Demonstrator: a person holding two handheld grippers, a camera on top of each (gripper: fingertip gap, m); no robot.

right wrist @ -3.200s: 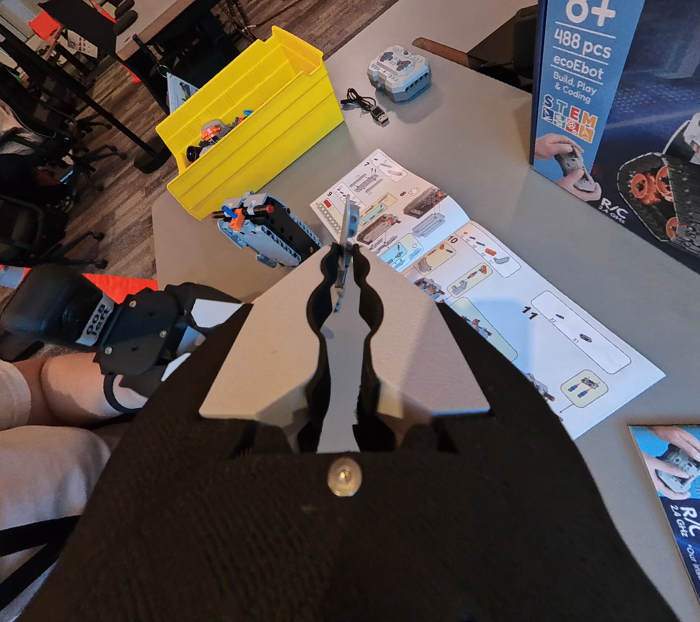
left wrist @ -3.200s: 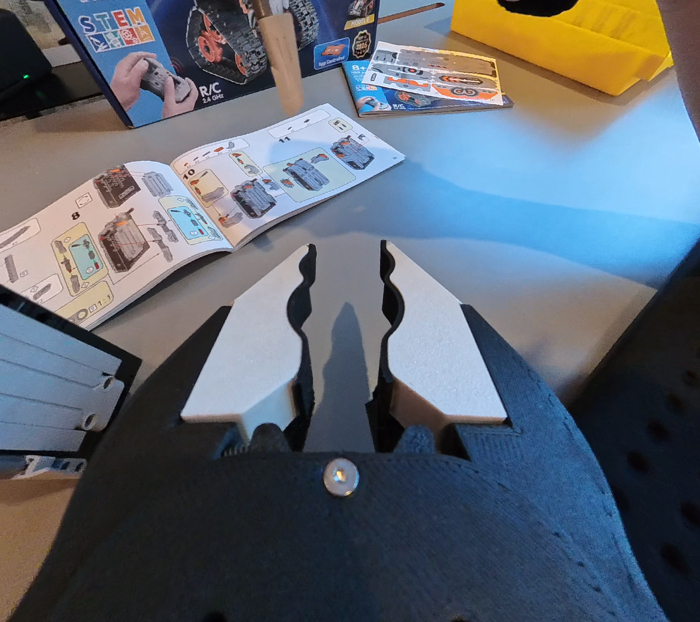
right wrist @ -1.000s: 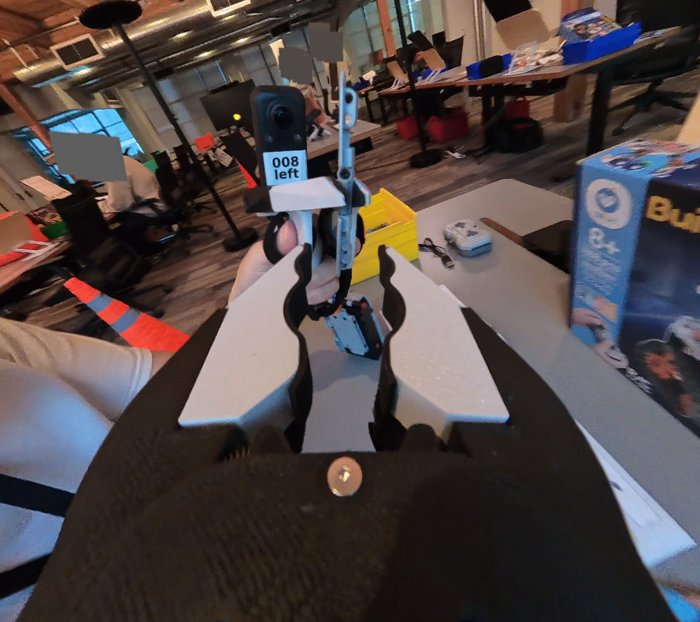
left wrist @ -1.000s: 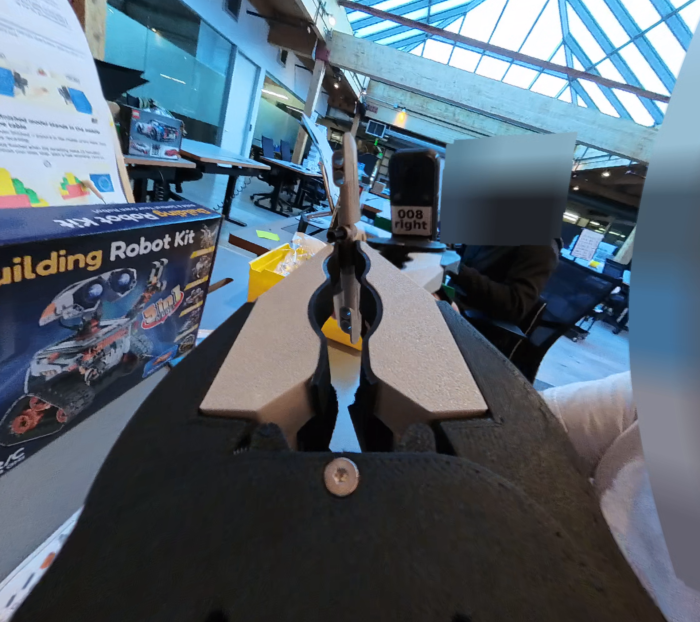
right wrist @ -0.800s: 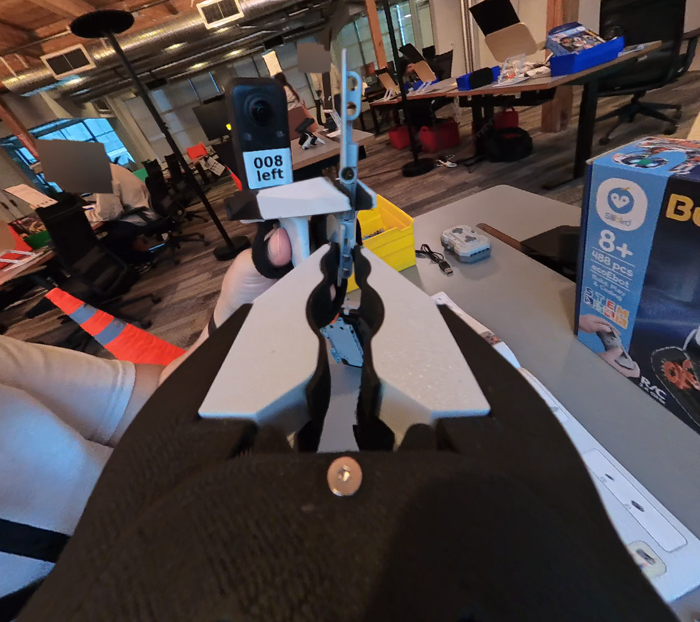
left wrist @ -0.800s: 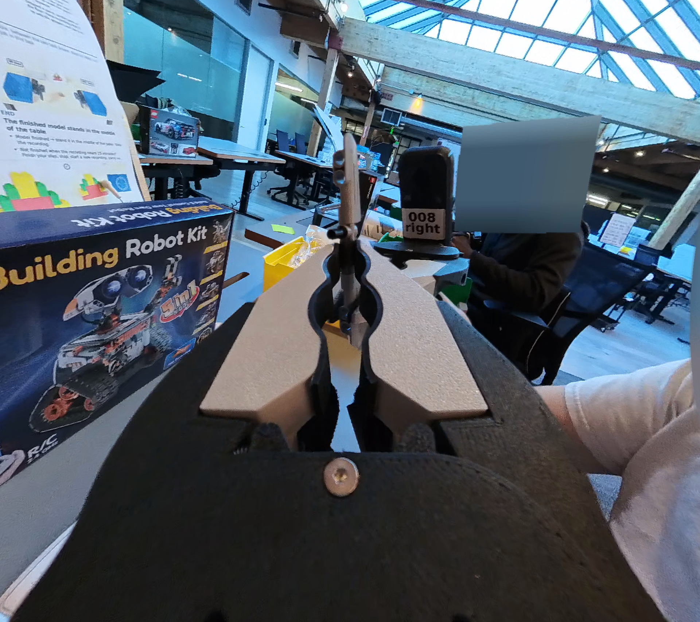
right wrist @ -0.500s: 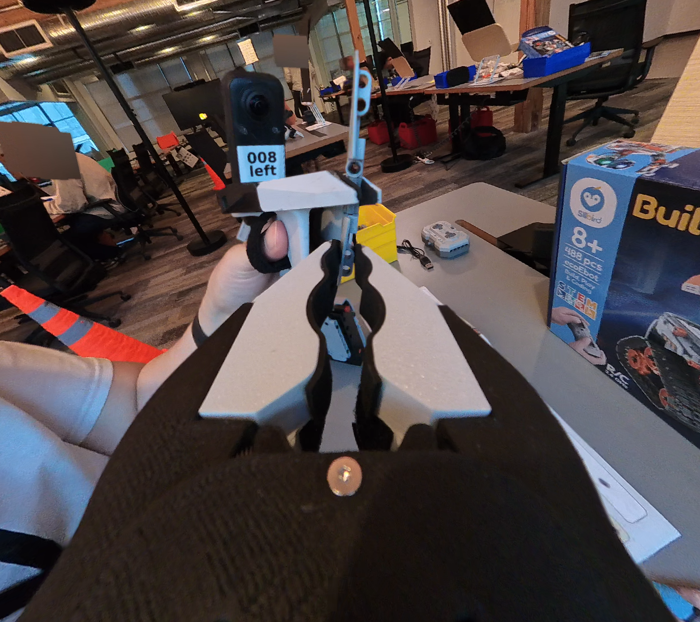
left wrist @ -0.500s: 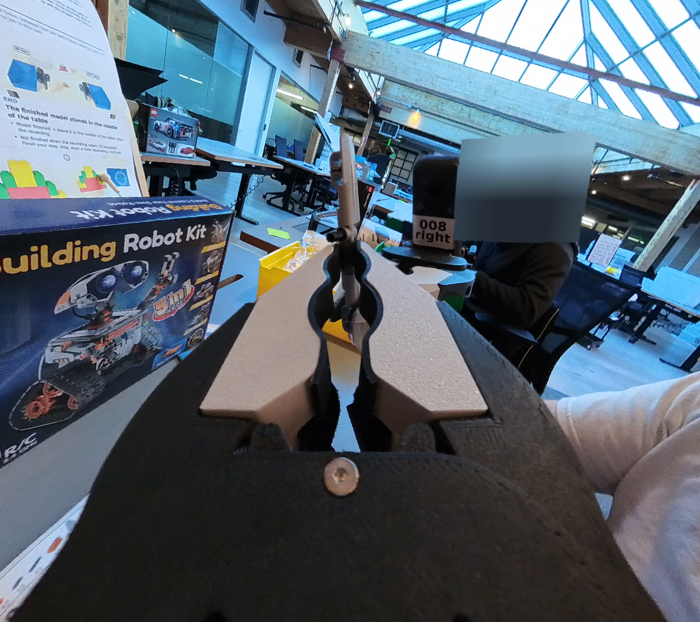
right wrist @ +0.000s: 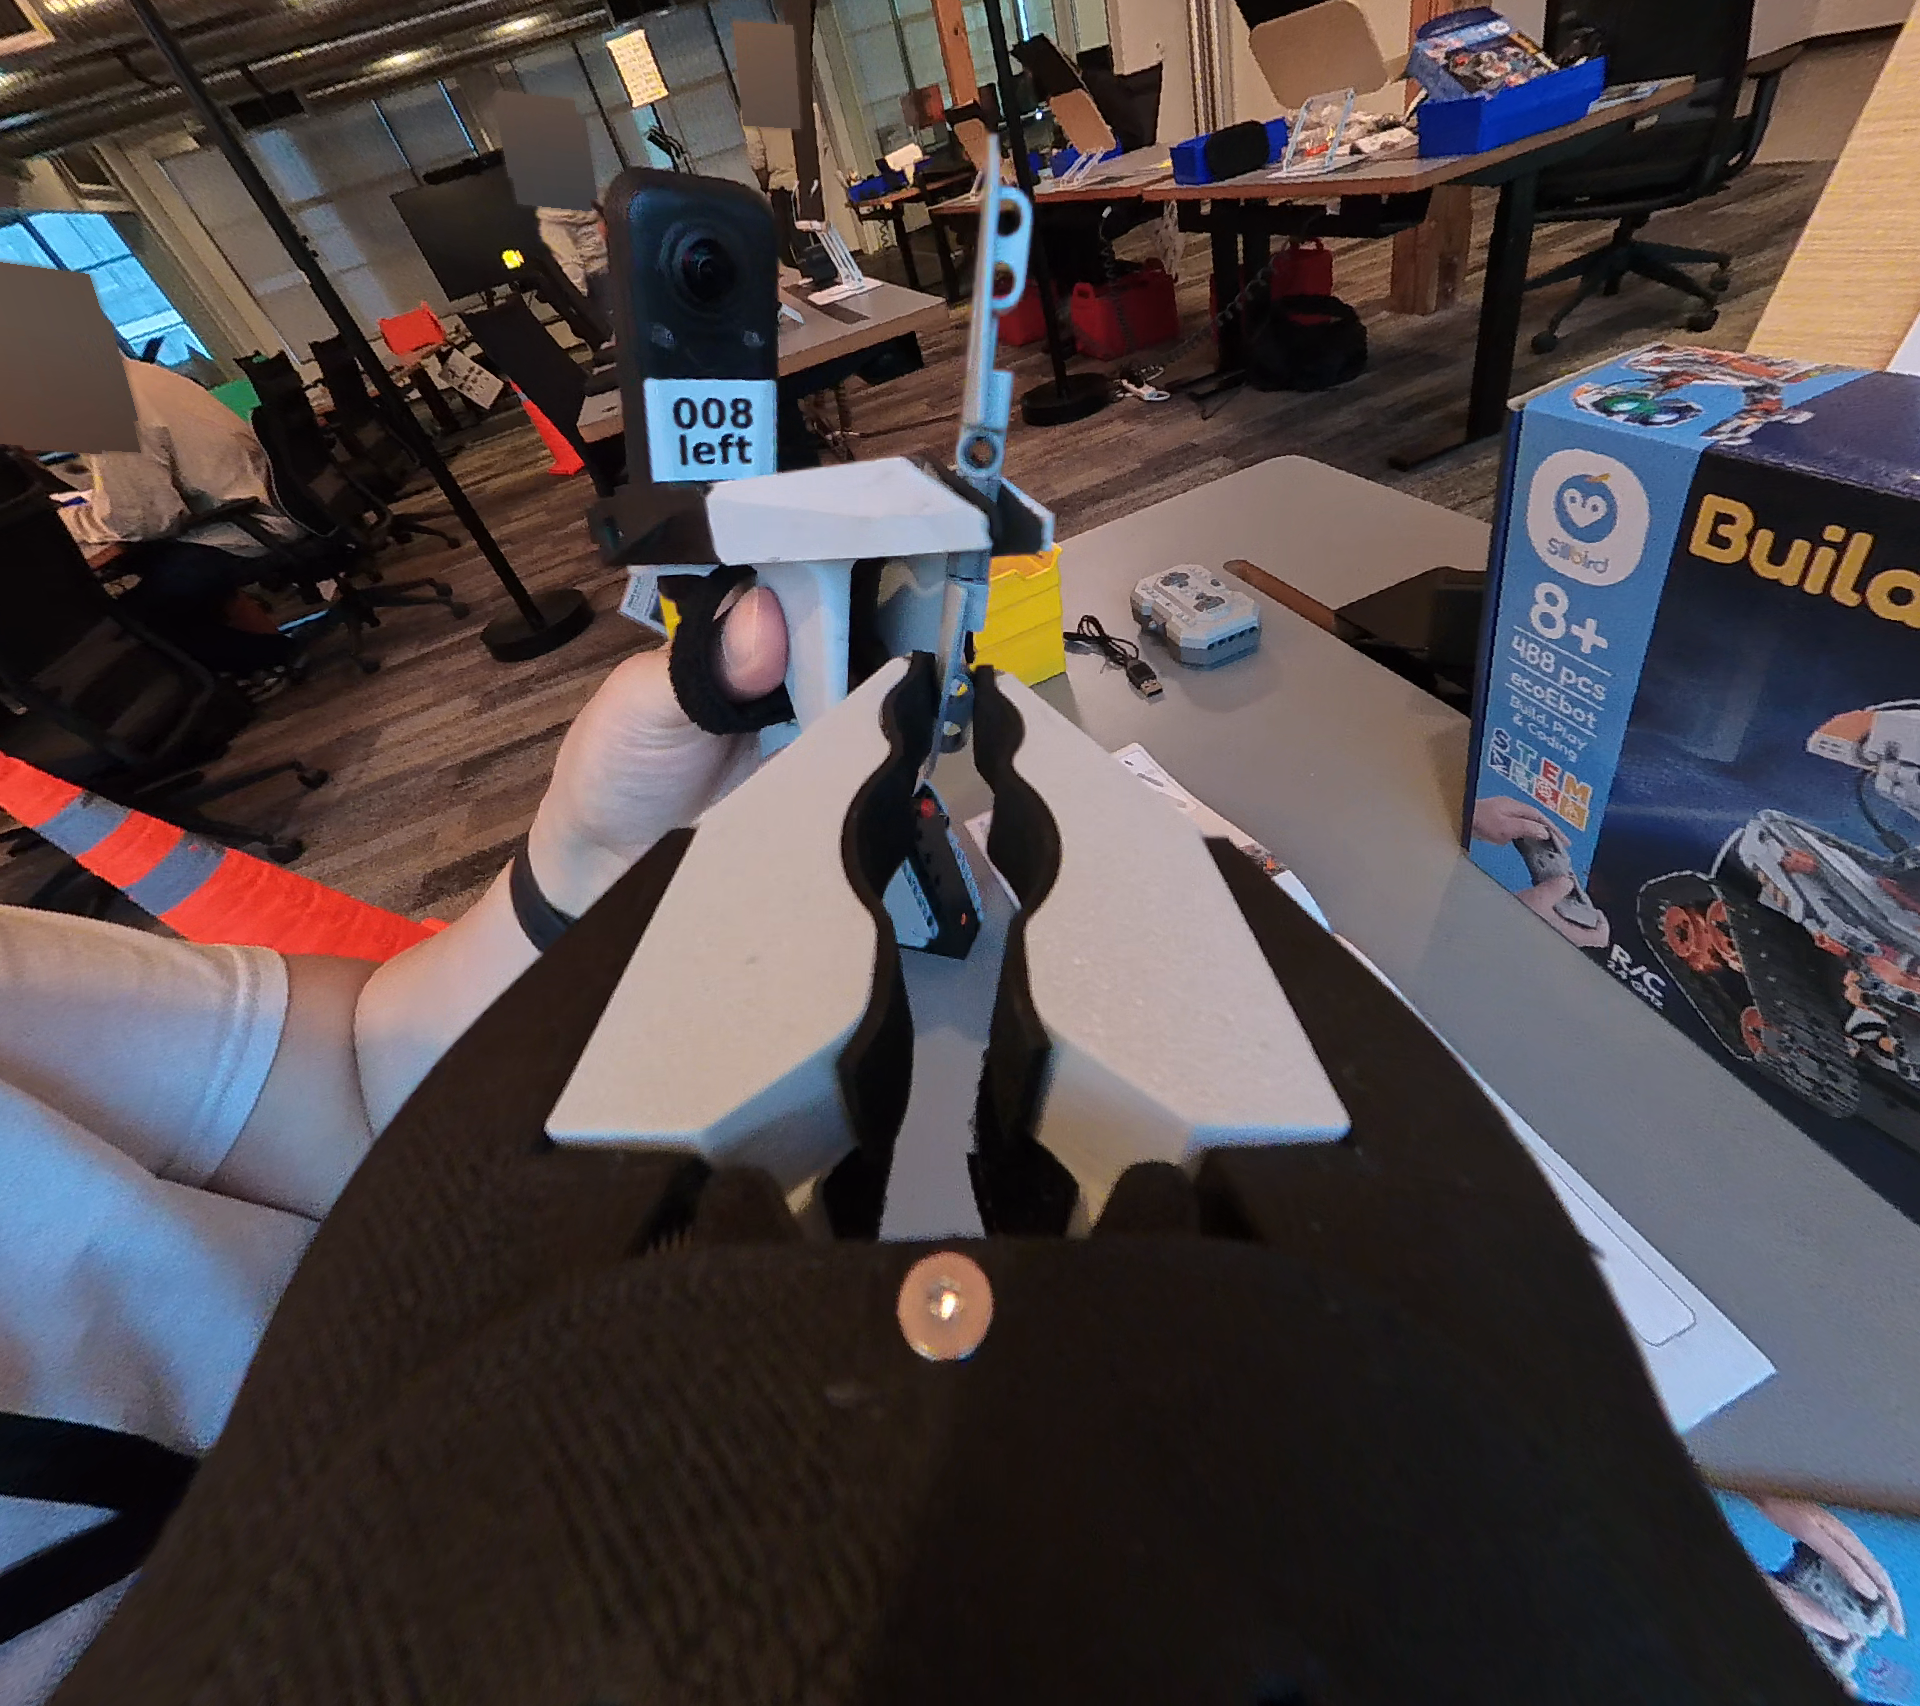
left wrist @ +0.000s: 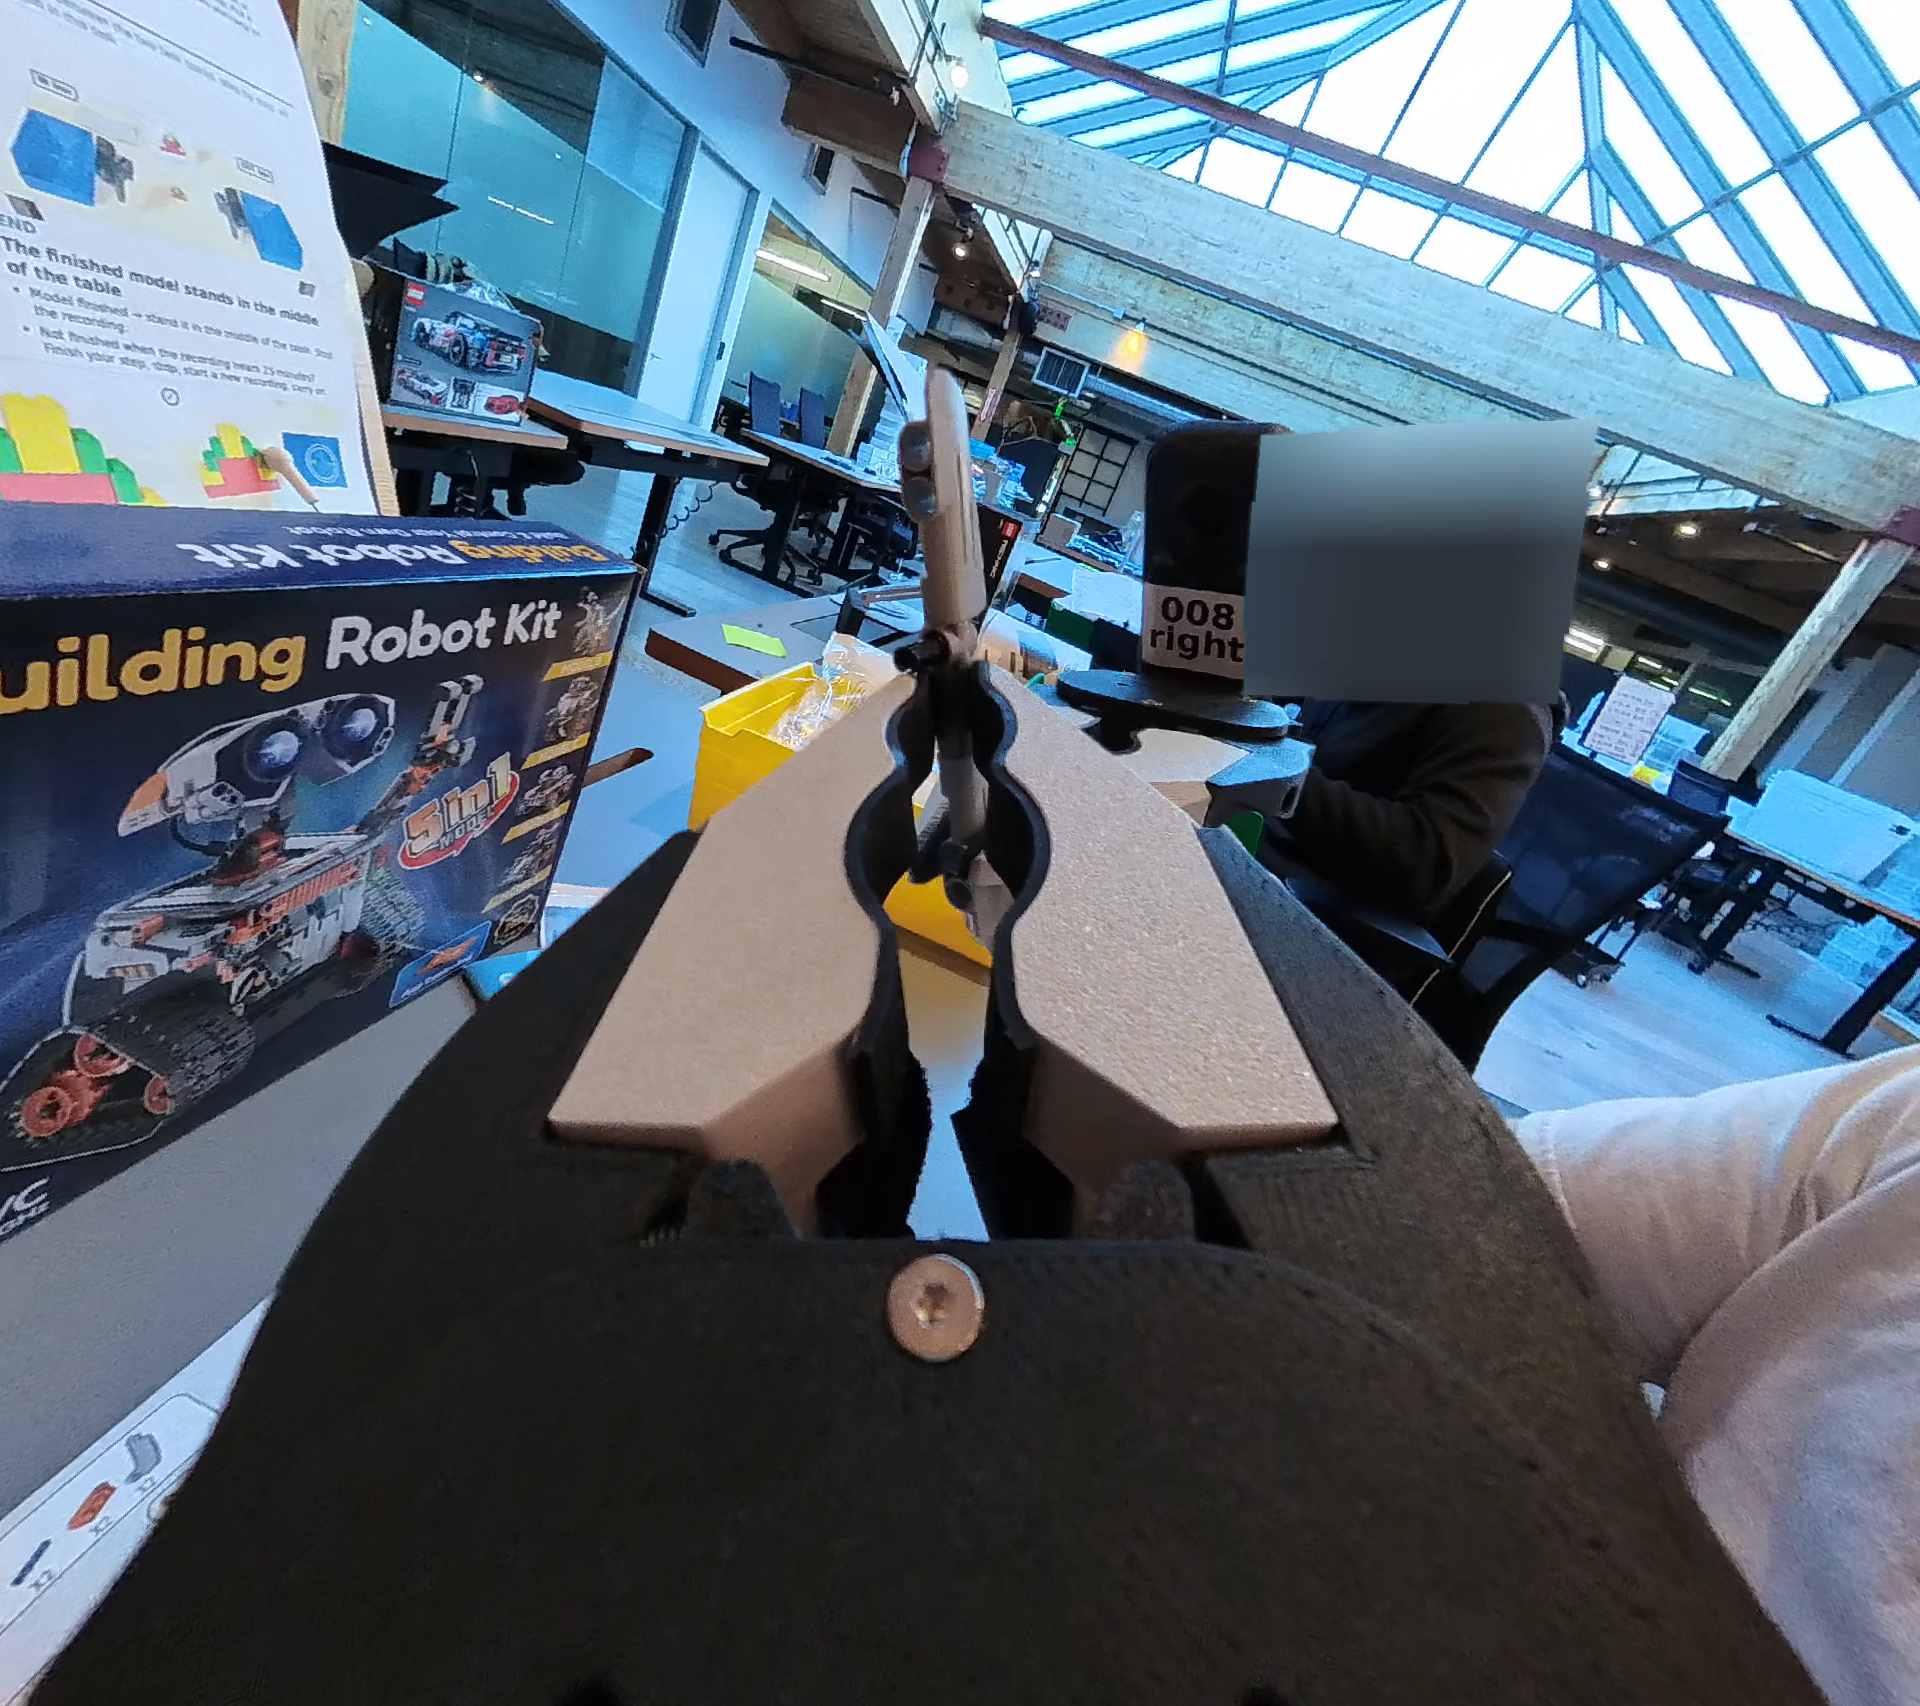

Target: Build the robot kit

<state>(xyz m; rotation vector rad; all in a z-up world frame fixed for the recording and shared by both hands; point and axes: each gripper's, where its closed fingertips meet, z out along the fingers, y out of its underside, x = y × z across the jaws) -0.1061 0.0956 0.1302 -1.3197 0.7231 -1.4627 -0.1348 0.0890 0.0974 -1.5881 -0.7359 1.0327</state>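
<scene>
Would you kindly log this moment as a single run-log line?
left gripper: shut on grey beam | right gripper: shut on its lower end | grey beam: upright

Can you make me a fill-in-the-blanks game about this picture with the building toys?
1. The left gripper is shut on a thin ____ beam with holes in it.
2. The beam points straight ____ from the gripper.
3. The bin at the far end of the table is ____.
4. The big blue box standing on the table shows a picture of a ____.

Missing words: grey, up, yellow, robot.
</scene>
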